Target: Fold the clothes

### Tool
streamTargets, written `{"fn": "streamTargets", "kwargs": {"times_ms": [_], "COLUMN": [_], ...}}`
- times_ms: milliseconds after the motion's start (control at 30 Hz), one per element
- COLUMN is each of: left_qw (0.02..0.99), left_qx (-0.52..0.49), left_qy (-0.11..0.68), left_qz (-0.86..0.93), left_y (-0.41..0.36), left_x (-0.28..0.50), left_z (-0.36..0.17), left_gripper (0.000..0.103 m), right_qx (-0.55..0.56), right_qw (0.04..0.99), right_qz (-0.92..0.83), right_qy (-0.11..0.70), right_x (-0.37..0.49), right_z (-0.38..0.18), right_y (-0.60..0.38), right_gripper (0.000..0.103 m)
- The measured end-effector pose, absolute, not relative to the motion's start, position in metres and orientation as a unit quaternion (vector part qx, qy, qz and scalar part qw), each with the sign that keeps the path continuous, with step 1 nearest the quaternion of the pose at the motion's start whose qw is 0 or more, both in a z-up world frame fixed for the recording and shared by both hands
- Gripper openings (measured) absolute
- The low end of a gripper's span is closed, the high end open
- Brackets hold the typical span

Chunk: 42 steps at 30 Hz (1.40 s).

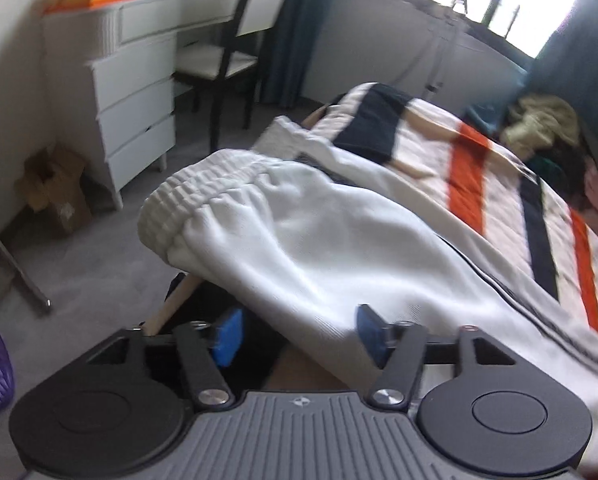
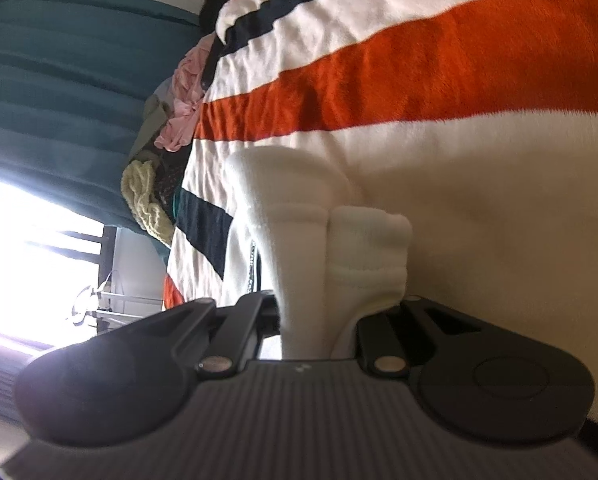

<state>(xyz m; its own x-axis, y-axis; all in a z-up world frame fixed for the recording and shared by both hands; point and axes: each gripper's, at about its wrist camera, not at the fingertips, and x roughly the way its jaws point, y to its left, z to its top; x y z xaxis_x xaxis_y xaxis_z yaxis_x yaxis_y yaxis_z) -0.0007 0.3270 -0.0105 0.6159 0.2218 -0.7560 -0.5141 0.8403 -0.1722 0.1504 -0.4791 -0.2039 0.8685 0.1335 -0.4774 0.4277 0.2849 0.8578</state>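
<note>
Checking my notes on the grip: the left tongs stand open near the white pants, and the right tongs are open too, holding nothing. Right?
Not quite. The right tongs are shut on the white pants, as the right wrist view shows. The left tongs do stand open.

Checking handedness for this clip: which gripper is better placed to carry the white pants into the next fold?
Right, probably. The right gripper is shut on the white pants, bunched cuffs between its fingers. The left gripper is open, pads clear of the cloth.
</note>
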Motion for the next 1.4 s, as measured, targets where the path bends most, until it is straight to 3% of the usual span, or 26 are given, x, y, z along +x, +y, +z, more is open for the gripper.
{"fn": "streamTargets", "kwargs": {"times_ms": [233,400,667,833,900,967,1033,1233,1400], "left_qw": [0.928,0.944,0.939,0.937,0.934,0.931,0.929,0.93,0.932], "left_qx": [-0.133,-0.123,-0.123,-0.058,-0.041,-0.04,-0.035,-0.006,0.004], "left_qy": [0.305,0.29,0.317,0.342,0.352,0.359,0.364,0.364,0.359], "left_qz": [0.168,0.101,0.049,0.046,0.049,0.051,0.051,0.046,0.043], "left_y": [0.254,0.186,0.087,0.062,0.06,0.063,0.067,0.063,0.062], "left_x": [-0.007,0.023,0.092,0.118,0.123,0.125,0.125,0.121,0.118], "left_z": [0.04,0.044,-0.017,-0.071,-0.089,-0.102,-0.106,-0.112,-0.115], "left_gripper": [0.073,0.076,0.077,0.077,0.077,0.077,0.078,0.08,0.081], "right_qx": [0.588,0.59,0.596,0.616,0.631,0.65,0.666,0.604,0.636], "right_qw": [0.77,0.768,0.765,0.751,0.742,0.731,0.72,0.76,0.749], "right_qz": [-0.098,-0.098,-0.101,-0.089,-0.083,-0.072,-0.06,-0.098,-0.075], "right_qy": [0.229,0.23,0.222,0.22,0.21,0.197,0.185,0.218,0.167], "right_x": [0.149,0.149,0.146,0.146,0.146,0.147,0.15,0.171,0.174], "right_z": [-0.201,-0.203,-0.206,-0.214,-0.217,-0.222,-0.226,-0.221,-0.227], "right_y": [-0.48,-0.481,-0.476,-0.479,-0.479,-0.48,-0.48,-0.475,-0.478], "right_gripper": [0.011,0.011,0.011,0.013,0.017,0.044,0.058,0.06,0.06]}}
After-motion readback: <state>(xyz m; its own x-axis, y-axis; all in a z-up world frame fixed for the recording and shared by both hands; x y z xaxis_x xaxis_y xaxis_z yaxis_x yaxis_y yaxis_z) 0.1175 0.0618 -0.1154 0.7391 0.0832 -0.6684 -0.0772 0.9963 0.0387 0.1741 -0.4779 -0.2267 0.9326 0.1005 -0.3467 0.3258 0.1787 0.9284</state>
